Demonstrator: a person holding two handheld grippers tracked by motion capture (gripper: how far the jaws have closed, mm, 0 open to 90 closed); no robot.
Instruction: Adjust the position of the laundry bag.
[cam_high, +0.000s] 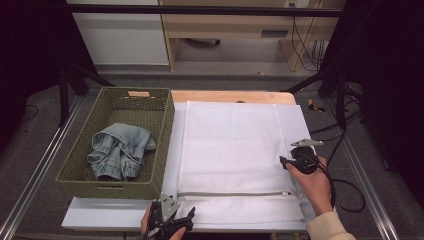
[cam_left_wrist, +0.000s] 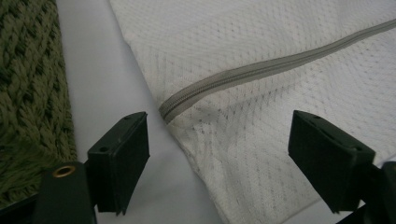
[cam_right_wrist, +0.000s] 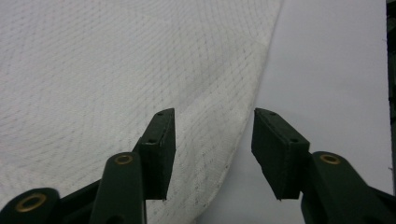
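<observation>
Both grippers' fingers (cam_right_wrist: 159, 149) straddle the mesh bag (cam_high: 230, 150) edges.

A white mesh laundry bag (cam_high: 232, 150) lies flat on the white table (cam_high: 100, 215), its grey zipper (cam_high: 232, 194) running across near the front edge. To its left stands an olive woven basket (cam_high: 162, 150), its side just beside the bag's left edge; a crumpled piece of light-blue denim clothing (cam_high: 120, 150) lies inside it. The left gripper (cam_high: 187, 216) sits at the bag's front left corner, jaws apart. The right gripper (cam_high: 284, 161), held in a hand (cam_high: 315, 182) with a cream sleeve, is at the bag's right edge, above the zipper's end.
</observation>
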